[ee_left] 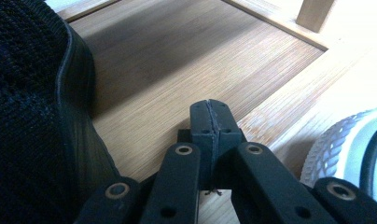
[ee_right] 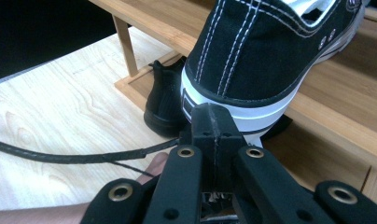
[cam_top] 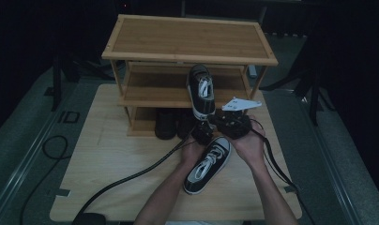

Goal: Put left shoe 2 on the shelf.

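Two claws sit pressed together near the rack's front, each with jaws closed on nothing. Right claw (ee_right: 213,122) points at the heel of the black sneaker (ee_right: 266,56) standing on the middle shelf (ee_right: 336,121), just short of its white sole. Left claw (ee_left: 213,122) aims over the bottom shelf (ee_left: 177,70), beside a dark shoe (ee_left: 32,116). Behind them, a second sneaker (cam_top: 208,165) lies on the counter (cam_top: 108,154) between the hands.

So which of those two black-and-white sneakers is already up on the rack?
The sneaker on the rack's middle shelf, its heel hanging over the front edge. Its twin lies on the table between the person's hands. The dark shoes sit on the bottom shelf.
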A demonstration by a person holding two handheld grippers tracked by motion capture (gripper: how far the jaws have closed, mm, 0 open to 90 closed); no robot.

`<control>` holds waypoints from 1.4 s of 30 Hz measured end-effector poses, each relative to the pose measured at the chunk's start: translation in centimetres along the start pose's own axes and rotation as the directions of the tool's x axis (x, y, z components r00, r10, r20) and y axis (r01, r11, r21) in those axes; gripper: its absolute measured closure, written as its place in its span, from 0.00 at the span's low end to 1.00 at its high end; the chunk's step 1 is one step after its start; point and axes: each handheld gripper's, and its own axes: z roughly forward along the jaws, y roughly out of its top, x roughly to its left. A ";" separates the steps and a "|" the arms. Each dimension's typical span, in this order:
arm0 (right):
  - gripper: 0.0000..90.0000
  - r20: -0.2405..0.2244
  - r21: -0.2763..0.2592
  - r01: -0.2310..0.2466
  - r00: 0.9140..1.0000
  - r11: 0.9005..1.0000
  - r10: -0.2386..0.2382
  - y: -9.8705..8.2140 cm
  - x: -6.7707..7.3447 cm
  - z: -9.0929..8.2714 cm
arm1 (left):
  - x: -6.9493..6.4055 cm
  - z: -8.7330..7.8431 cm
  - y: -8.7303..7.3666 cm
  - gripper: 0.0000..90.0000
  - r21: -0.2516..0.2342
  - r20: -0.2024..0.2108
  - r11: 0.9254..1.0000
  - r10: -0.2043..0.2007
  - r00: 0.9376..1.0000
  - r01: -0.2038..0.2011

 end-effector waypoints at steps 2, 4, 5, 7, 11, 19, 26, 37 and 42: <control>1.00 -0.006 -0.002 -0.001 1.000 1.000 0.001 0.0 -0.1 0.2 | 0.0 0.0 0.0 1.00 -0.004 0.001 1.000 -0.005 1.000 0.005; 1.00 -0.011 -0.008 -0.004 1.000 1.000 0.003 0.1 -0.2 0.3 | 0.0 0.0 0.0 1.00 -0.006 0.001 1.000 -0.004 1.000 0.004; 1.00 -0.012 -0.008 -0.003 1.000 1.000 0.003 0.1 -0.2 0.3 | 0.0 0.0 0.0 1.00 -0.004 0.000 1.000 -0.001 1.000 0.001; 1.00 -0.011 -0.010 -0.002 1.000 1.000 0.002 0.1 -0.2 0.4 | 0.0 0.0 0.0 1.00 -0.001 0.002 1.000 0.000 1.000 0.000; 1.00 -0.004 -0.009 0.004 1.000 1.000 -0.004 0.2 -0.3 0.7 | 0.1 -0.1 0.0 1.00 0.008 -0.002 1.000 0.010 1.000 -0.010; 1.00 -0.009 -0.008 0.020 1.000 1.000 -0.020 0.7 0.1 1.5 | 0.1 -0.1 0.0 1.00 0.009 -0.003 1.000 0.018 1.000 -0.018; 1.00 0.001 -0.004 0.032 0.999 0.999 -0.032 1.1 0.2 2.0 | 0.1 -0.1 0.0 1.00 0.011 -0.003 1.000 0.015 1.000 -0.015; 1.00 0.037 0.005 0.044 0.998 0.999 -0.044 1.3 -0.5 2.3 | 0.0 0.0 0.0 1.00 0.005 -0.002 1.000 0.009 1.000 -0.009; 1.00 0.047 0.007 0.041 0.998 0.999 -0.041 1.4 -1.0 2.4 | 0.0 -0.2 0.0 1.00 0.021 -0.013 1.000 0.006 1.000 -0.006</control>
